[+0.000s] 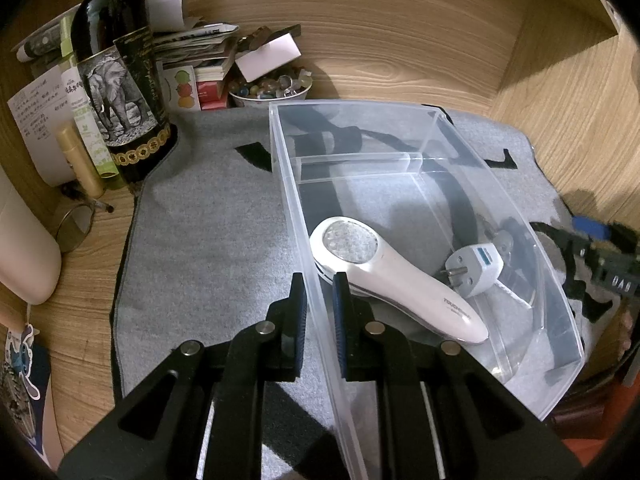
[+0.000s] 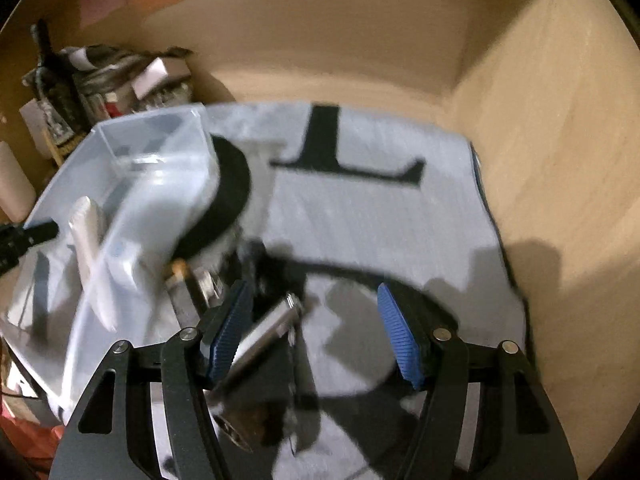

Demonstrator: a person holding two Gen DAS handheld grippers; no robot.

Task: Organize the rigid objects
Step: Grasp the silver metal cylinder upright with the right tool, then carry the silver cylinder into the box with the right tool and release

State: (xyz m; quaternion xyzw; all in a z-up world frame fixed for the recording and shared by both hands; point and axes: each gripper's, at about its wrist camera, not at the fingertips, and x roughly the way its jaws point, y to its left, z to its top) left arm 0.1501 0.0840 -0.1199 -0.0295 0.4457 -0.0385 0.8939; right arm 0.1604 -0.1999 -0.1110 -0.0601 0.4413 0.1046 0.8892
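Note:
A clear plastic bin (image 1: 420, 160) stands on a grey mat (image 1: 208, 224). In it lie a white handheld device (image 1: 396, 280) and a white plug adapter (image 1: 478, 270). My left gripper (image 1: 318, 284) is shut on the bin's left wall, one finger outside and one inside. In the blurred right wrist view the bin (image 2: 152, 168) is at the left. My right gripper (image 2: 316, 320) is open above the mat (image 2: 380, 220), with a small silver metal object (image 2: 272, 324) lying beside its left finger. The right gripper also shows at the far right of the left wrist view (image 1: 596, 248).
A dark wine bottle (image 1: 120, 80), a gold tube (image 1: 80, 160), papers and a bowl of marbles (image 1: 272, 88) crowd the back left. Wooden walls (image 1: 560, 100) enclose the back and right. Small dark items (image 2: 192, 284) lie next to the bin.

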